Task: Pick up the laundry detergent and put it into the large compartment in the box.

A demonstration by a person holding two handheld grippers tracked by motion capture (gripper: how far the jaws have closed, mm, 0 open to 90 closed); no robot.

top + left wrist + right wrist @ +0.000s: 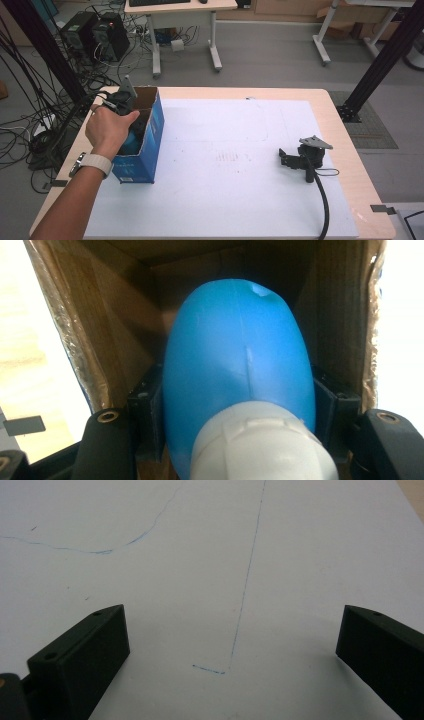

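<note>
Glossy blue plastic bottle [240, 365]; matt cardbd box [150, 145]

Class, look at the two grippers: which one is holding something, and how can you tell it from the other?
The left gripper, down inside the blue box, is clamped on a blue bottle. The right gripper lies on the white sheet with nothing between its open jaws.

Blue bottle [240, 370] with white cap [260, 445], clamped between black jaws, inside cardboard box [345, 325]

The left hand [107, 130], forearm reaching in from below, grips the left gripper [239, 405] pointing downward, its jaws clamped on something held between the pads. The right gripper [232, 645] lies unheld, its jaws spread wide with nothing between the fingertips.
</note>
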